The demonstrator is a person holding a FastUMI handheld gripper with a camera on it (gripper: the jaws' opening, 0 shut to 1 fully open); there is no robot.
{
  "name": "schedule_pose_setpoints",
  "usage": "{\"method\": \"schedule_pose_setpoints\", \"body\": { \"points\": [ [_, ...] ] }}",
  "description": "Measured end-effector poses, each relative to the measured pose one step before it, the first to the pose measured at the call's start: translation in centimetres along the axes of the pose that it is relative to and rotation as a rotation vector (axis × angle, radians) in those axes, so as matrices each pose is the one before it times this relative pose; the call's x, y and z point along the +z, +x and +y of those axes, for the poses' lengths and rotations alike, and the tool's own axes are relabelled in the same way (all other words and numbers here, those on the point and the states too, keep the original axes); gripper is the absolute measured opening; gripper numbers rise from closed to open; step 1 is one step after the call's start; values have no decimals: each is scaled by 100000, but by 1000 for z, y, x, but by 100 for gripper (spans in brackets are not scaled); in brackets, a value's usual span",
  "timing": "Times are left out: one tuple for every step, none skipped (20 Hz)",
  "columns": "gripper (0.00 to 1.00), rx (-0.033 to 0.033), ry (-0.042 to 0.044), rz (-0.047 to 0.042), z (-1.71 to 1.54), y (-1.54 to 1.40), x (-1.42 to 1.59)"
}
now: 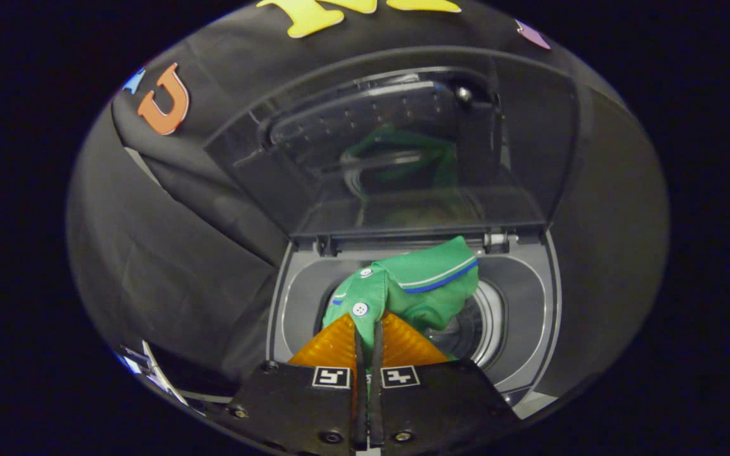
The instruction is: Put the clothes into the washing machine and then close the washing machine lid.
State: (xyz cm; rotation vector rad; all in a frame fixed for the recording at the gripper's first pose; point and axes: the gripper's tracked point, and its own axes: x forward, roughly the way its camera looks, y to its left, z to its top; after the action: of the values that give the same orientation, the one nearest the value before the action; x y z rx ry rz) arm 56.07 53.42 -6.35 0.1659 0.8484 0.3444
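Observation:
A green polo shirt [416, 288] with white buttons and a blue-and-white striped collar hangs bunched over the round drum opening [476, 326] of a top-loading washing machine [523, 285]. My gripper [367, 326] is shut on a fold of the shirt, pinching the cloth between both fingers just above the drum. The machine's dark see-through lid [403, 152] stands raised beyond the shirt and mirrors the green cloth.
Black cloth walls surround the machine on the left, right and behind. The lid hinge [495, 239] sits at the back rim. A pale edge of some object [149, 370] lies low on the left, beside the machine.

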Motion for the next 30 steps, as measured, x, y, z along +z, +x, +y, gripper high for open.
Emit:
{"method": "schedule_pose_setpoints", "body": {
  "points": [
    [5,-875,840,2992,-178,794,-931],
    [5,-899,1215,2908,-42,859,-1010],
    [5,-836,928,1351,12,647,-344],
    [5,-702,206,535,26,38,-41],
    [5,-425,-41,565,52,42,-57],
    [5,-1660,406,691,-255,60,-123],
    [5,500,1047,1654,100,103,-293],
    [5,402,-205,1618,335,364,-483],
    [5,16,-777,380,24,294,-21],
    [5,-709,-856,-742,-164,135,8],
    [5,-449,-457,-384,72,29,47],
    [5,-234,-370,-9,189,-169,-45],
    [5,-415,-195,75,41,-27,-13],
    [5,-344,-66,234,-7,-43,-84],
    [6,39,463,-315,-9,18,7],
    [6,-432,270,-592,-25,-35,143],
    [8,-363,-12,-357,-102,-133,29],
    [8,-200,113,-97,-87,35,4],
    [9,-113,-139,131,-69,-53,-49],
    [10,-389,-124,-79,-34,155,-136],
    [10,-299,-24,438,-146,60,-37],
    [12,317,133,132,-22,9,-154],
    [17,-1006,-245,-390,-294,101,-69],
    [31,-1809,-1035,-818,-493,-237,14],
    [45,-1036,-1304,-1071,-280,55,21],
    [59,-1682,-1311,-430,-270,-14,-173],
    [73,-1233,-1314,-383,-296,-129,-116],
    [75,-659,-344,-713,-9,-73,-58],
    [76,-1017,-179,-466,-187,-111,-4],
    [76,-563,-187,-998,-81,-58,44]
  ]
}}
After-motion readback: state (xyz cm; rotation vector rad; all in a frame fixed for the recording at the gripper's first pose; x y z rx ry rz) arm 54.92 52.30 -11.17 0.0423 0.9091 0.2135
